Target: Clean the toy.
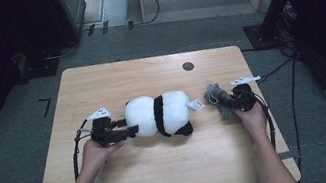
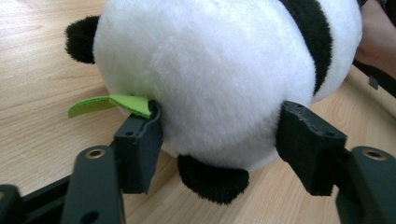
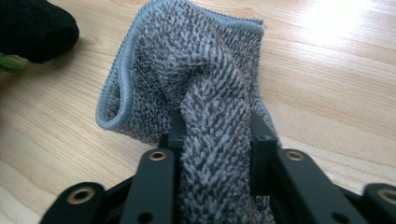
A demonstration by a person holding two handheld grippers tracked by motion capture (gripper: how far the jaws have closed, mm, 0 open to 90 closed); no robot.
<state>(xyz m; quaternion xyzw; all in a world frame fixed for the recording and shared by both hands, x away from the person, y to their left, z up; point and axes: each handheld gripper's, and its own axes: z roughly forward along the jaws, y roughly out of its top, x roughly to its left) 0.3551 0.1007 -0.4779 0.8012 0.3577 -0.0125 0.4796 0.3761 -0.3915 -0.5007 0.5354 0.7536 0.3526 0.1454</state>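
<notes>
The light wooden table w/ rounded corners (image 1: 165, 172) carries everything; its near edge is cut off at the bottom of the high view, between the person's forearms.

Black-and-white plush panda toy (image 1: 159, 115) lies on its side mid-table, directly ahead of the left gripper (image 1: 130, 132), rump end toward it. In the left gripper view the panda's white body (image 2: 205, 79) bulges between the two black jaws: the left jaw's pad is pressed into the fur beside a green felt leaf-shaped tab (image 2: 112, 103), the right jaw's pad touches the fur on the other flank. Jaws stand roughly half open, gripping the soft body. The panda's head end is cut off by the top of that view; one black foot (image 2: 212, 179) shows below, between the jaws, resting on the wood.

Grey woven terry cloth w/ blue-grey stitched hem (image 1: 217, 97) sits on the panda's far side, well apart from the left gripper. The right gripper (image 1: 231, 102) has it: in the right gripper view a bunched fold of cloth (image 3: 210, 121) is clamped between jaws drawn nearly together, the rest fanning out ahead onto the table. Cloth hides the pads themselves.

A small white label (image 1: 196, 105) lies at the panda's end nearest the cloth; print too small to read.
</notes>
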